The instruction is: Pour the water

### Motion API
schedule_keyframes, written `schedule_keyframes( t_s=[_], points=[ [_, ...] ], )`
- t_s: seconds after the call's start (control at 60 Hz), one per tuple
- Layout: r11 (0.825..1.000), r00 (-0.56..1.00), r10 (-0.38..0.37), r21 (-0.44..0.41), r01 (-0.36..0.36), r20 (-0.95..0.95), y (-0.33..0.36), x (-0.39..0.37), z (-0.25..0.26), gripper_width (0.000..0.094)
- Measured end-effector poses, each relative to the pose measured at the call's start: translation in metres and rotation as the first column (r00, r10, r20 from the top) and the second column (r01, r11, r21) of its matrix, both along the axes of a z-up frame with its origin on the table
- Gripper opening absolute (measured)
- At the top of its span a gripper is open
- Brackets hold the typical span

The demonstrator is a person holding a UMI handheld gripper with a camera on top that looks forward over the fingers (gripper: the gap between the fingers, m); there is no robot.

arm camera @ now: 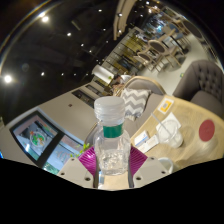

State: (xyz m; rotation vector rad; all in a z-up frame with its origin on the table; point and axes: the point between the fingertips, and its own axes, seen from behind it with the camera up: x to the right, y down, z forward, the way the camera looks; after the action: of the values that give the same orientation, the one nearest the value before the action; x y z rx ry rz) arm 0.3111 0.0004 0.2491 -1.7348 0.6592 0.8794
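Note:
A clear plastic water bottle (112, 140) with a white cap and a green neck ring stands upright between my fingers. My gripper (112, 165) is shut on the bottle, both magenta pads (88, 160) pressing its sides. The bottle is lifted above a wooden table (150, 135). Beyond and to the right stands a clear plastic cup (170, 132) on that table. The bottle's lower part is hidden below the fingers.
A red round mat (207, 130) lies right of the cup. A chair with a zigzag-patterned cushion (135, 102) stands behind the bottle. Printed posters or cards (40, 138) lie to the left. Further tables and ceiling lights fill the room behind.

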Motion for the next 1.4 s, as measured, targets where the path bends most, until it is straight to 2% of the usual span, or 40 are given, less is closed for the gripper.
schedule_keyframes(
  t_s=[0.1, 0.183, 0.283, 0.367, 0.583, 0.817, 0.85, 0.9, 0.983, 1.033, 1.117, 1.167, 1.233, 1.4],
  points=[
    [0.998, 0.953, -0.046, 0.045, 0.034, 0.299, -0.003, 0.064, 0.007, 0.0394],
    [0.996, 0.853, -0.085, 0.035, 0.078, 0.515, -0.004, 0.112, -0.008, 0.0394],
    [0.993, 0.732, -0.094, 0.013, 0.115, 0.675, -0.003, 0.170, -0.037, 0.0393],
    [0.990, 0.671, -0.065, -0.036, 0.134, 0.739, -0.004, 0.201, -0.078, 0.0397],
    [0.981, 0.599, 0.041, -0.145, 0.127, 0.800, -0.005, 0.231, -0.170, 0.0403],
    [0.966, 0.614, 0.087, -0.216, 0.139, 0.784, -0.014, 0.237, -0.230, 0.0413],
    [0.974, 0.614, 0.057, -0.179, 0.139, 0.787, -0.015, 0.238, -0.227, 0.0422],
    [0.974, 0.624, 0.045, -0.172, 0.144, 0.780, -0.017, 0.239, -0.229, 0.0443],
    [0.972, 0.625, 0.050, -0.181, 0.148, 0.779, -0.018, 0.236, -0.232, 0.0482],
    [0.963, 0.624, 0.076, -0.219, 0.155, 0.778, -0.024, 0.238, -0.238, 0.0517],
    [0.943, 0.639, 0.123, -0.291, 0.164, 0.759, -0.034, 0.236, -0.243, 0.0750],
    [0.933, 0.658, 0.139, -0.320, 0.163, 0.740, -0.042, 0.236, -0.243, 0.0854],
    [0.919, 0.674, 0.147, -0.352, 0.178, 0.724, -0.063, 0.235, -0.229, 0.0851],
    [0.899, 0.633, 0.190, -0.392, 0.194, 0.750, -0.119, 0.224, -0.181, 0.0853]
  ],
)
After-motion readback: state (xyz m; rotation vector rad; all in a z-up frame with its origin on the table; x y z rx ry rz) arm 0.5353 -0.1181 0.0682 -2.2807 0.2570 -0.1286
